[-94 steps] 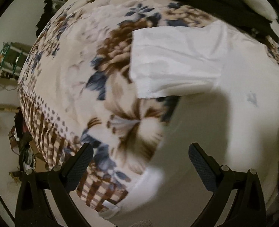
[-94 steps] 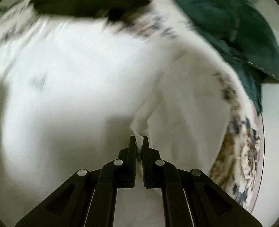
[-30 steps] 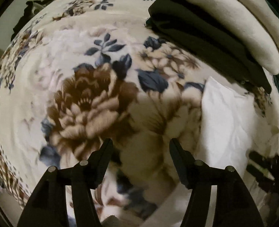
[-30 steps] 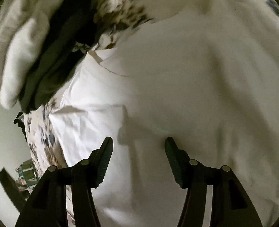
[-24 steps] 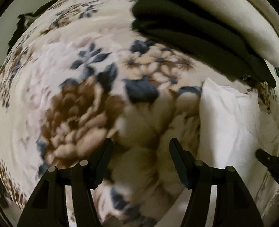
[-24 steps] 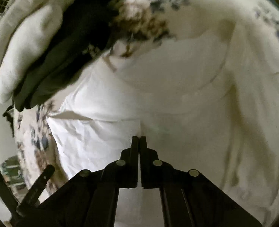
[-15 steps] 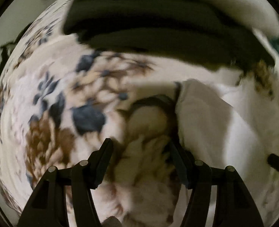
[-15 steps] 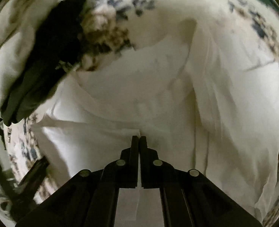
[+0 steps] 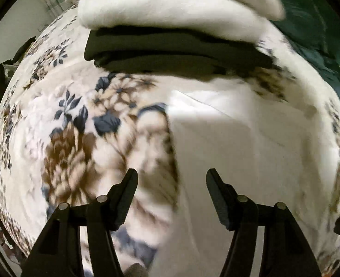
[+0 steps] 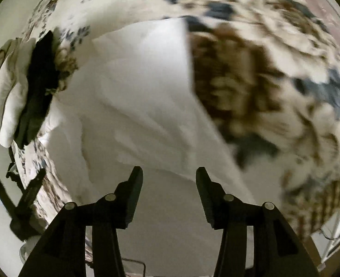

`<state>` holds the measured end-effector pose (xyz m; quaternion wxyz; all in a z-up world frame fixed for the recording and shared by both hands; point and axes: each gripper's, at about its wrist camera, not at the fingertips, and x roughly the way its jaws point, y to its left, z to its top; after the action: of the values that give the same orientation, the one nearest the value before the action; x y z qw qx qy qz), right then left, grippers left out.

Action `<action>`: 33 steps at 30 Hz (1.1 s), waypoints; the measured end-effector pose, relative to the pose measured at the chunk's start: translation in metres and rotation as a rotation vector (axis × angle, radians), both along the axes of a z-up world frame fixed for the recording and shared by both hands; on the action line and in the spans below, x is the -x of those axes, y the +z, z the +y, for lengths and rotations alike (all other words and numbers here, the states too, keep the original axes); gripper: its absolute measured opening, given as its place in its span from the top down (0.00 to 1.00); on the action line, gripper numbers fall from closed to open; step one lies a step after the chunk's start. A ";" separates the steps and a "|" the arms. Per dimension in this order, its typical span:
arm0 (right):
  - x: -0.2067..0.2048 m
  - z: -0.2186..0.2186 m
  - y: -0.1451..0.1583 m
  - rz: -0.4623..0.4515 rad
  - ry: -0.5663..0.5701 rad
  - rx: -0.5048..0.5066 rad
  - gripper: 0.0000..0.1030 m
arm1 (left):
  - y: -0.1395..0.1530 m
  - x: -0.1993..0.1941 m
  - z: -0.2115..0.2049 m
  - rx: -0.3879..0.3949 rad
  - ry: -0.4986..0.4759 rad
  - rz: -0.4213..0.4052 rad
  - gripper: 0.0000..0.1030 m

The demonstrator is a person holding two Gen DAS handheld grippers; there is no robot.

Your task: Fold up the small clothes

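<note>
A white garment (image 9: pixel 239 143) lies partly folded on the flowered blanket (image 9: pixel 77 138), its left edge straight. My left gripper (image 9: pixel 171 184) hangs open above that edge, nothing between its fingers. In the right wrist view the same white garment (image 10: pixel 142 97) spreads below my right gripper (image 10: pixel 168 180). Its jaws are opening and stand apart above the cloth without touching it. The left gripper (image 10: pixel 20 198) shows at the lower left of that view.
A stack of folded clothes, cream (image 9: pixel 170 13) over black (image 9: pixel 170 53), sits at the far side of the blanket. The same stack (image 10: pixel 24 87) appears at left in the right wrist view. A dark green cloth (image 9: pixel 320 34) lies at the far right.
The right gripper, shut on the white cloth half a second ago, has let go and lifted away. The left gripper has moved right, over the garment's left edge.
</note>
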<state>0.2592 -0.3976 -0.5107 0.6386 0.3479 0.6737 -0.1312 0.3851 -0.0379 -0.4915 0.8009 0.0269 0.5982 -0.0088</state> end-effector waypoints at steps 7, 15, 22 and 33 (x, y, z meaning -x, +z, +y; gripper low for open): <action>-0.019 0.036 -0.009 -0.054 0.326 0.179 0.50 | -0.001 0.055 -0.016 -0.129 0.024 -0.017 0.42; -0.012 0.189 -0.065 -0.244 1.218 0.867 0.51 | -0.012 0.141 0.000 -0.235 0.301 0.103 0.42; 0.020 0.196 -0.066 -0.402 1.285 0.862 0.99 | -0.001 0.184 0.033 -0.313 0.431 0.092 0.42; -0.002 0.045 0.003 -0.186 0.787 0.070 0.52 | 0.014 0.199 -0.032 -0.193 0.271 0.043 0.42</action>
<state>0.2611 -0.3522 -0.5077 0.7098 0.0521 0.6899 0.1324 0.1862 -0.0700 -0.4779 0.7755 0.0225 0.6113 0.1560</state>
